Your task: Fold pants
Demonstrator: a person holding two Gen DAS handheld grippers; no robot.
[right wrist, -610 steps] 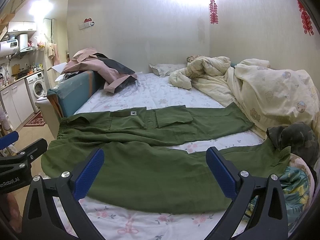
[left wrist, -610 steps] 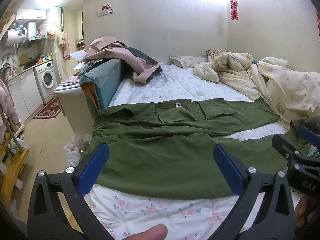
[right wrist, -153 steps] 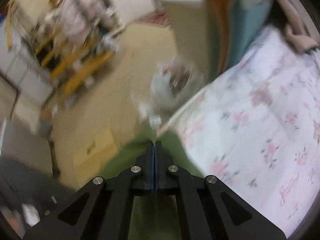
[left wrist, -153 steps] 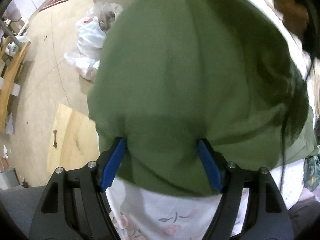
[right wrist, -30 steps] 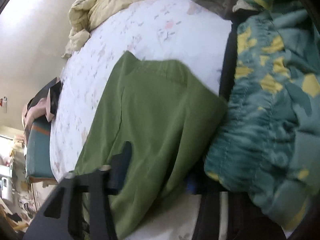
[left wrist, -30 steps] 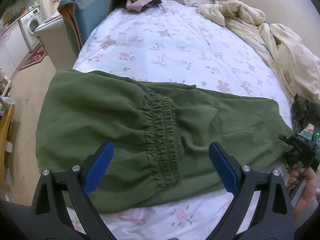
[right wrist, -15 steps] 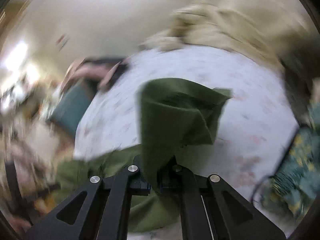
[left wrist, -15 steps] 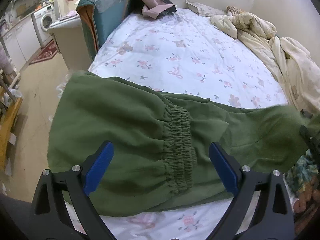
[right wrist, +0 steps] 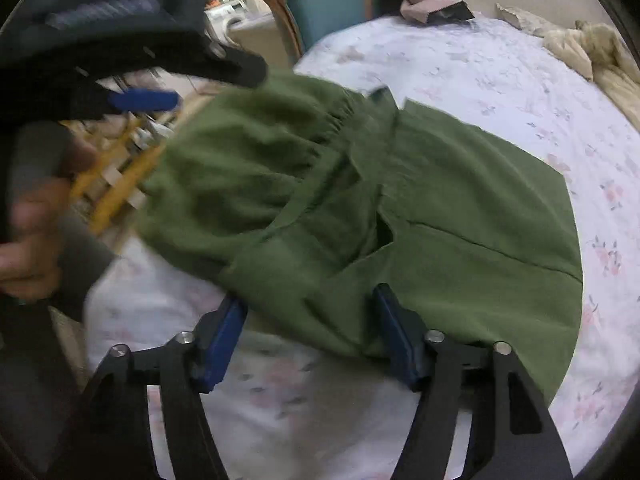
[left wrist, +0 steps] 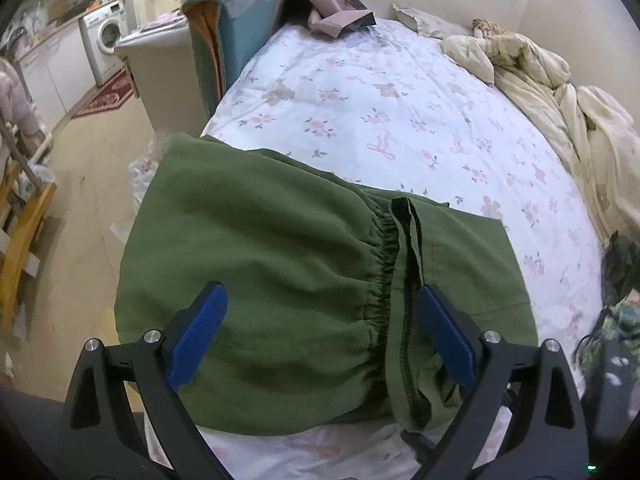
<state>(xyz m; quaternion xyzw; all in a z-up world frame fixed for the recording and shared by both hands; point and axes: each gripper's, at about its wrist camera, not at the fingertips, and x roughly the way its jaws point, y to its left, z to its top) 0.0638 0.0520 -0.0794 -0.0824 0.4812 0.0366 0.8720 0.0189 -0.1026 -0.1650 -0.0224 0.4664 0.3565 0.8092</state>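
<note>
The green pants [left wrist: 280,264] lie folded over on the near edge of the flowered bed [left wrist: 380,92]. The leg ends lie on top, their hem beside the elastic waistband [left wrist: 380,264]. My left gripper [left wrist: 322,336] is open above the pants, near the waistband. My right gripper [right wrist: 312,336] is open, with its blue pads [right wrist: 224,340] on either side of the near edge of the pants [right wrist: 440,208]. The left gripper [right wrist: 144,100] also shows at the upper left of the right wrist view.
A cream duvet [left wrist: 560,92] is bunched along the right of the bed. A teal headboard with pink clothes [left wrist: 240,8] stands at the far left. A washing machine [left wrist: 106,36] and floor lie to the left. A patterned garment [left wrist: 616,320] sits at the right edge.
The right gripper carried the leg ends leftward over the waistband, laid them down and opened. The left gripper stayed open and moved slightly closer over the pants.
</note>
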